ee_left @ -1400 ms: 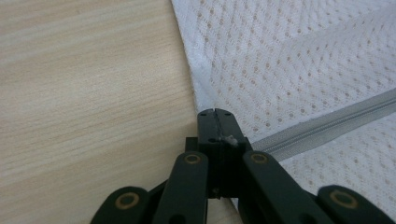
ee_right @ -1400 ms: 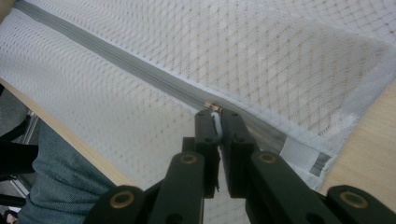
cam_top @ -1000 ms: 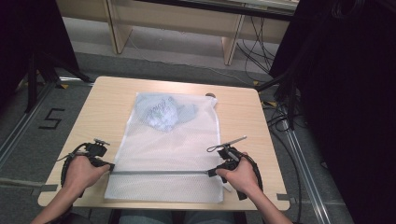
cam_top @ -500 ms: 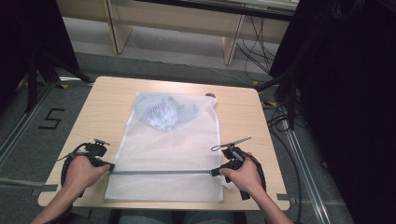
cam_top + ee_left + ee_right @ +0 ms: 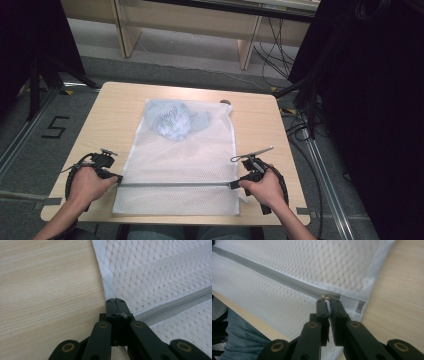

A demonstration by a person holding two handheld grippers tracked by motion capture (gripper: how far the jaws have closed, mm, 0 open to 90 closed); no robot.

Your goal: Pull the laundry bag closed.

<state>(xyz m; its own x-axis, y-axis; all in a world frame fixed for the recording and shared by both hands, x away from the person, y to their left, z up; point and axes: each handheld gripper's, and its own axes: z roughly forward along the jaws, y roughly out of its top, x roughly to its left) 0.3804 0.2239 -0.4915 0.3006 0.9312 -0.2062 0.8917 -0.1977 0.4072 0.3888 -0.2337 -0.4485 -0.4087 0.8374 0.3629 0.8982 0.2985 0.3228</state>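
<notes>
White mesh laundry bag [image 5: 180, 170] lies flat on the table [image 5: 260, 125], blue stuff inside at far end; left gripper [image 5: 115, 305] pinches zipper [image 5: 175, 184] end, jaws closed; right gripper [image 5: 327, 305] squeezes zip pull [image 5: 327, 307]; prob. zipping: hold left firm, pull right slow & straight.

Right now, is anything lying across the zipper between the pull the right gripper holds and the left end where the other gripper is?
Nothing visible does. The right gripper is shut on the zipper pull near the bag's right edge, and the grey zipper lies bare across the mesh laundry bag to the left gripper.
</notes>
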